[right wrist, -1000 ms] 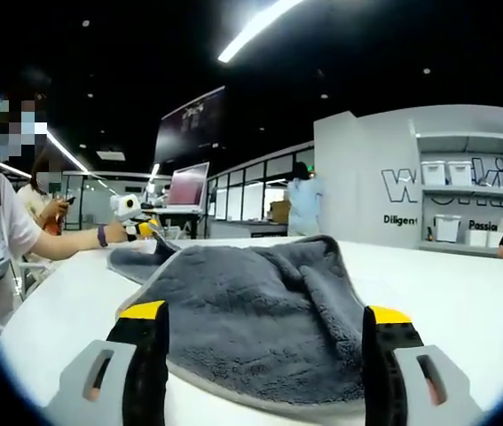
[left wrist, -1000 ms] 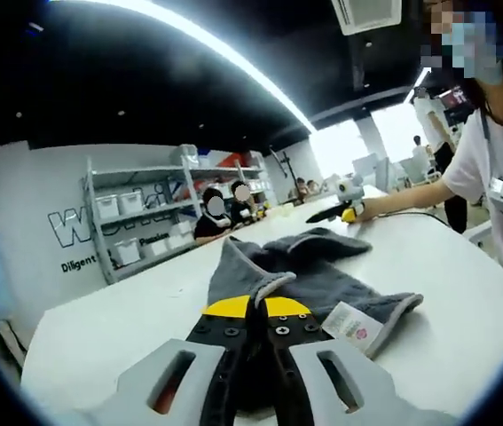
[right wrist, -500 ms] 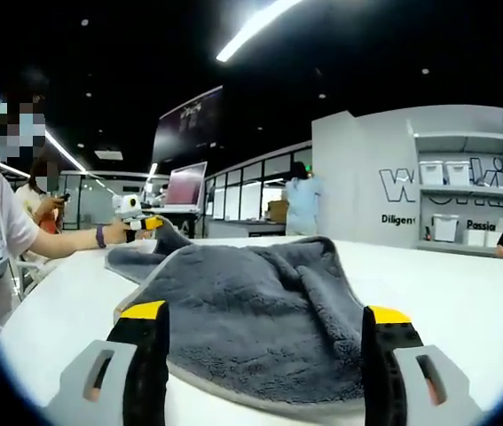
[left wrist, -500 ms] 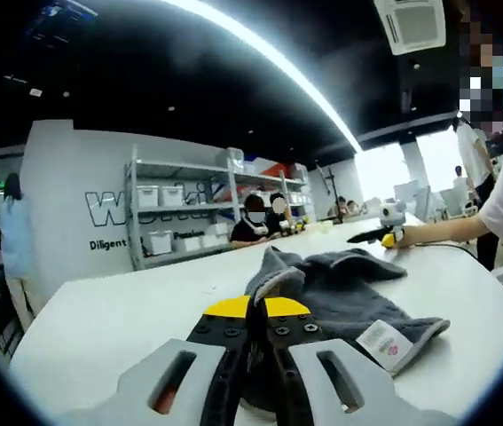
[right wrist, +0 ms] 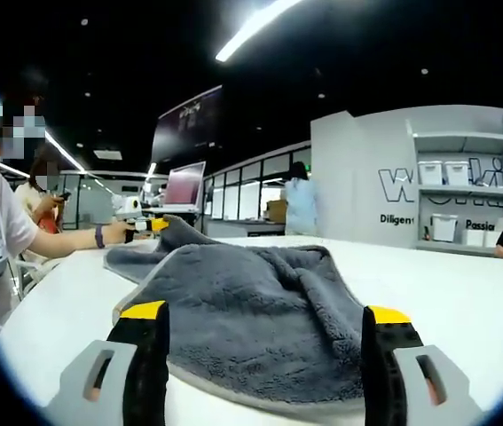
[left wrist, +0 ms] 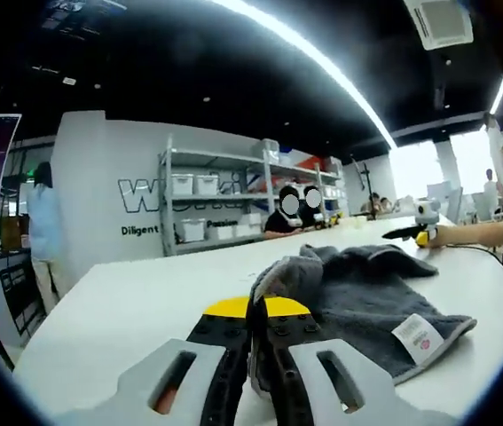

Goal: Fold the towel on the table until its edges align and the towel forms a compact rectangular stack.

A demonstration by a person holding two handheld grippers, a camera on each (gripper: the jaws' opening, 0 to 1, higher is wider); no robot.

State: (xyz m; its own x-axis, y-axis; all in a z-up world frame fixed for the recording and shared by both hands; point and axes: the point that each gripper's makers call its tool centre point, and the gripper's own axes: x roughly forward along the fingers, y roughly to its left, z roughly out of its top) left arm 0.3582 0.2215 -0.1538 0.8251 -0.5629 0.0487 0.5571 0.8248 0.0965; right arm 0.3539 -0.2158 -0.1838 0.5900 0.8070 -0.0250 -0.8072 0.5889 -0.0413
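On the white desk (left wrist: 127,302) lies the grey towel (left wrist: 366,293), rumpled and partly doubled over, well short of a neat stack. Left claw (left wrist: 253,312) is clenched on 1 corner of it — the cloth bunches up right between the yellow-tipped jaws, which meet on the fabric. Right claw (right wrist: 264,312) is released, its 2 jaws standing wide apart with the near hem of the towel (right wrist: 251,319) lying flat between them, untouched as far as I can tell.

Over the last second the left gripper view has swung: the shelves on the far wall have slid toward the middle and the towel now sits to the right of the jaws, its white label (left wrist: 418,337) further right and lower. That is mostly camera motion, yet the pinched corner now rises higher above the jaws, so the left hand seems to be lifting and carrying its corner. In the right gripper view the towel's far corner stands more peaked beside the left claw (right wrist: 145,225) held by the person's hand.

My reading — a fold is under way from the far side, while the right claw waits open at the near hem. Edges are not yet aligned.
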